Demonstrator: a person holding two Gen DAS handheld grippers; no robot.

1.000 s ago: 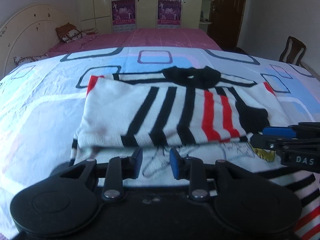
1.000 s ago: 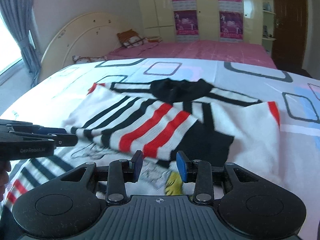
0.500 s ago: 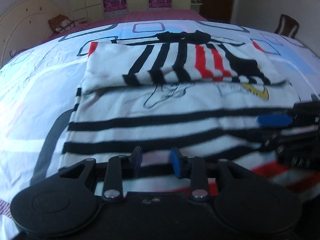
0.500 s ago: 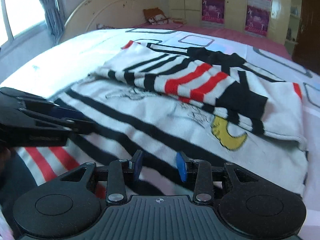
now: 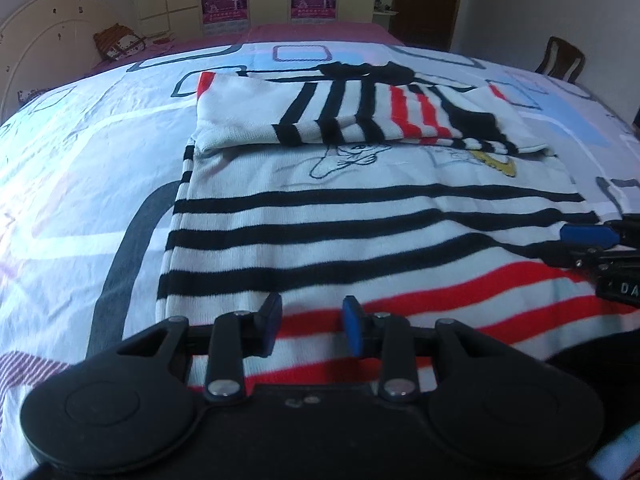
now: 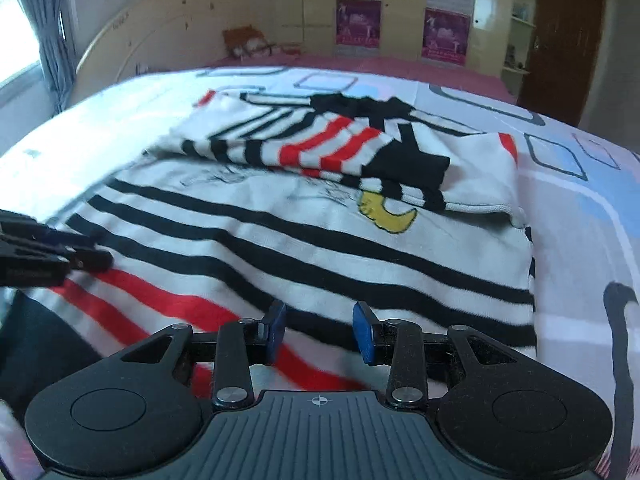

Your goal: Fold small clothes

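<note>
Above the striped sweater, both claws, left claw and right claw, gape narrowly, empty; "DA" shows on one.

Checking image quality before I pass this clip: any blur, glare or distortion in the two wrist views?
Left wrist view: strong fisheye bending with dark corners, a bluish cast, the sweater mostly sharp, soft near the right gripper. Right wrist view: motion smear on the left side around the left gripper and the sweater's folded sleeve; the window is blown out; same barrel distortion.
</note>
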